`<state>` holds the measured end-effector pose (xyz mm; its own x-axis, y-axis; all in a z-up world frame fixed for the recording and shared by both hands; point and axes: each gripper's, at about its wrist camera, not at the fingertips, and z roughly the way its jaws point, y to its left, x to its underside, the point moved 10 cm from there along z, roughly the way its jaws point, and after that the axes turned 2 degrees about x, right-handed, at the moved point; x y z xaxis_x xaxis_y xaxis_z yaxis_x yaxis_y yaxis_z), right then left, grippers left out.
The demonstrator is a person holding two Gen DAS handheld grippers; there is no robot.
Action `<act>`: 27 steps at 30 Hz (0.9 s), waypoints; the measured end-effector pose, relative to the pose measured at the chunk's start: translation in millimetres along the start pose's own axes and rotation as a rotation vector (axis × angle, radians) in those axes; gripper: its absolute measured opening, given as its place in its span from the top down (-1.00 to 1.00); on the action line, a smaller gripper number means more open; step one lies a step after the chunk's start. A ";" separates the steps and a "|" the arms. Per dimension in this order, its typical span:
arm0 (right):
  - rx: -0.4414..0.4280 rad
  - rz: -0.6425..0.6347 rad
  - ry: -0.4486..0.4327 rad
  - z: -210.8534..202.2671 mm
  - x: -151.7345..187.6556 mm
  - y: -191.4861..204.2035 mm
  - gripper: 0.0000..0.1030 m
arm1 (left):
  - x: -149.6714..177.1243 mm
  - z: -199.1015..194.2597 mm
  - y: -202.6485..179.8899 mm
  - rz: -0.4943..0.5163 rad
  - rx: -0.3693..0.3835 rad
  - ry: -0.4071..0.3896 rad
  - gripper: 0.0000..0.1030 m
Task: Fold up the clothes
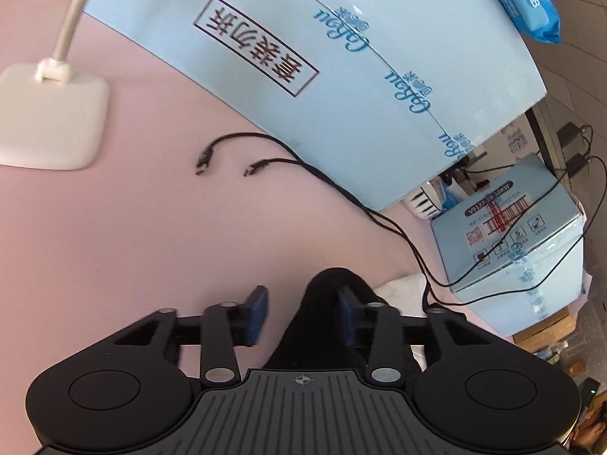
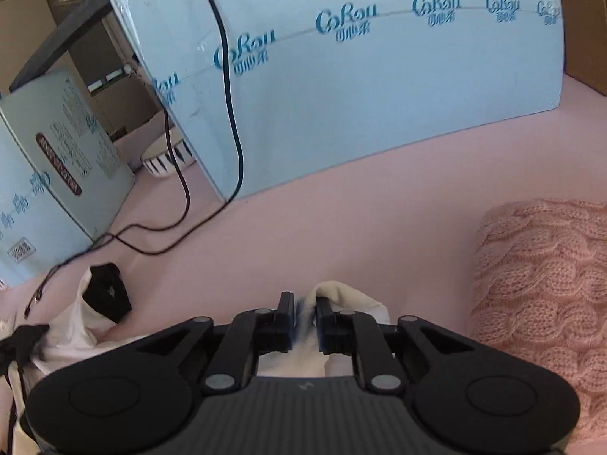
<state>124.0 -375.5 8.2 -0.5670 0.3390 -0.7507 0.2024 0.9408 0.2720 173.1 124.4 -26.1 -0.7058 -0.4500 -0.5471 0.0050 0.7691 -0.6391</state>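
Pinching white cloth [image 2: 353, 303] in right gripper [image 2: 304, 316], jaws nearly together. Left gripper [image 1: 301, 313] spread around black fabric [image 1: 334, 303], not clamped. Garment low on pink table [image 2: 341, 227]. Probably light, limp, sags; best gripped at edges or corners.

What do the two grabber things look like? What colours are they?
Both look alike. The left hand-held gripper is matte black, with two round discs, a ribbed grey middle plate bearing a small crosshair mark, silver rivets on the link bars, and blue pads. The right hand-held gripper matches it, though its plate shows a tiny lightning-like mark.
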 end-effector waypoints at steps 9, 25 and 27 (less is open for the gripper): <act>-0.400 -0.130 0.220 15.4 25.2 159.9 -0.59 | 53.1 -35.3 -81.6 0.173 0.320 0.052 -0.58; -0.398 -0.315 0.074 51.5 16.6 235.4 0.85 | 80.4 -7.3 -38.1 -0.010 0.373 0.152 -0.55; -0.480 -0.390 0.009 16.6 14.9 243.4 0.85 | 77.4 -8.3 -36.5 -0.022 0.367 0.135 -0.55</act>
<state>178.1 -141.5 53.2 -0.5343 -0.0314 -0.8447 -0.4020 0.8885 0.2212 112.4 65.3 -40.6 -0.7950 -0.3823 -0.4709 0.2250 0.5351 -0.8142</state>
